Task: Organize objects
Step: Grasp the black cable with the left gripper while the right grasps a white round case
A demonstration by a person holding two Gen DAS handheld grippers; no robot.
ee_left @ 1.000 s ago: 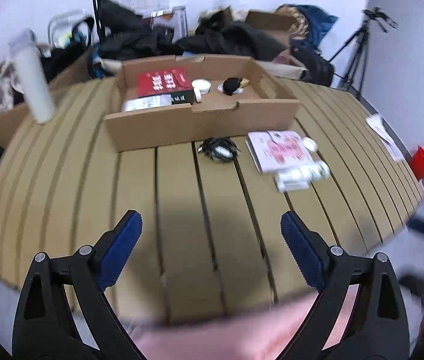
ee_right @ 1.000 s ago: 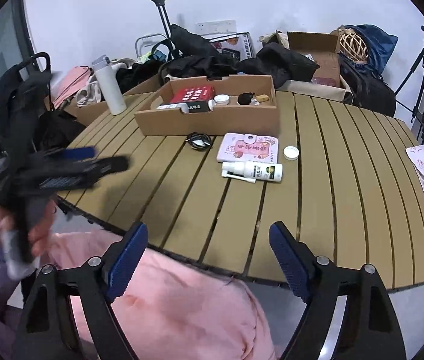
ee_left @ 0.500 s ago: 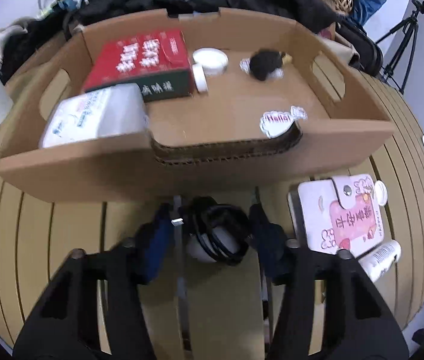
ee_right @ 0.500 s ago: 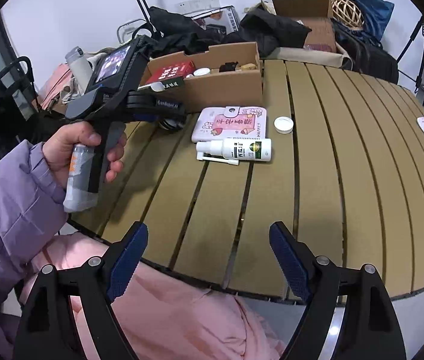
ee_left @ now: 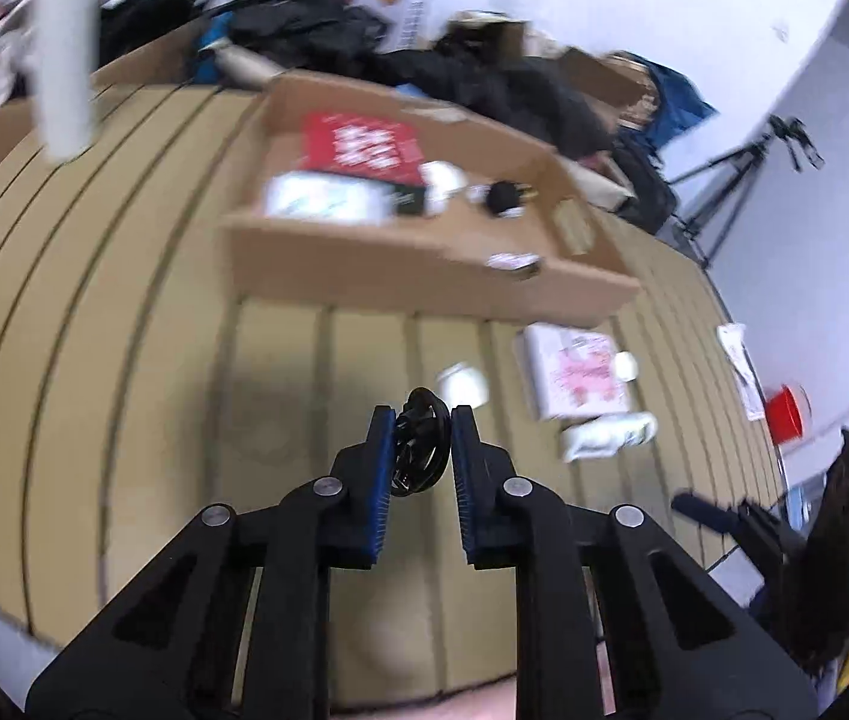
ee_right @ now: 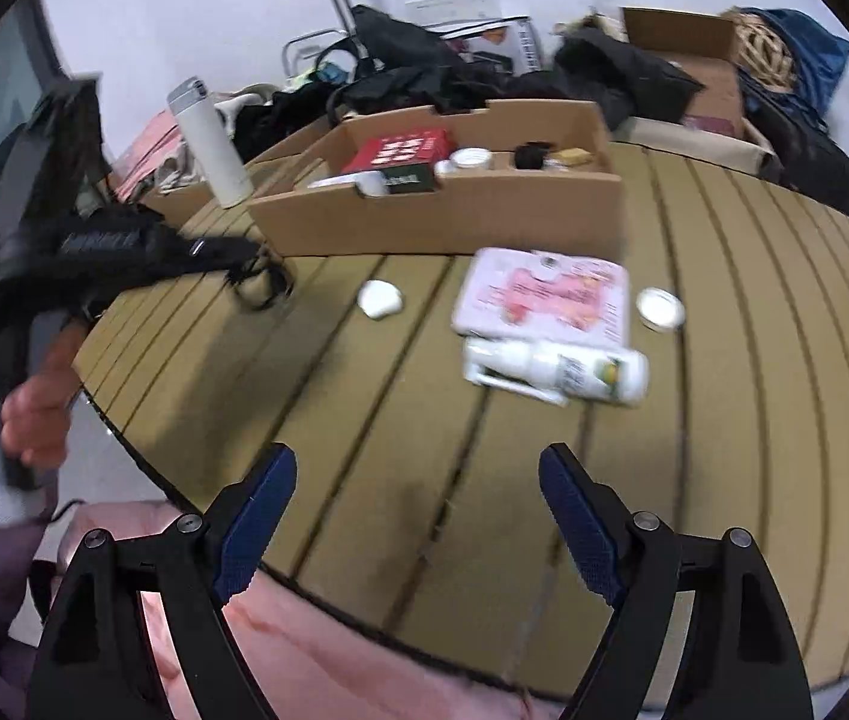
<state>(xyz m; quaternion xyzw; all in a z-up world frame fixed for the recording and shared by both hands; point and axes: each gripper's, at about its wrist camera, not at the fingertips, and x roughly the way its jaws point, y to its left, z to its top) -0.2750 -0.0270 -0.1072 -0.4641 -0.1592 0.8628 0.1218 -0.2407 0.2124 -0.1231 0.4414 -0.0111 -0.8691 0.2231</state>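
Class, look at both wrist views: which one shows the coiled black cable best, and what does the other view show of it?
The left wrist view is best: the coiled black cable sits close and central between the closing jaws of the left gripper, its loops visible. The right wrist view shows the cable only small and blurred, dangling at the left gripper's tip above the table.

Left wrist view smeared by motion: print on red box (ee_left: 358, 147) unreadable, white packet (ee_left: 322, 198) beside it just pale blur. Small dark item (ee_left: 502, 197) in cardboard tray (ee_left: 424, 276) unidentifiable. White flask (ee_left: 64, 72) streaked, top lost at frame edge. Black cable coil (ee_left: 418, 444) partly hidden between left gripper (ee_left: 421, 420) pads. Right wrist view: spray bottle (ee_right: 556, 369) label illegible; counter (ee_right: 364, 420) far right cut off.
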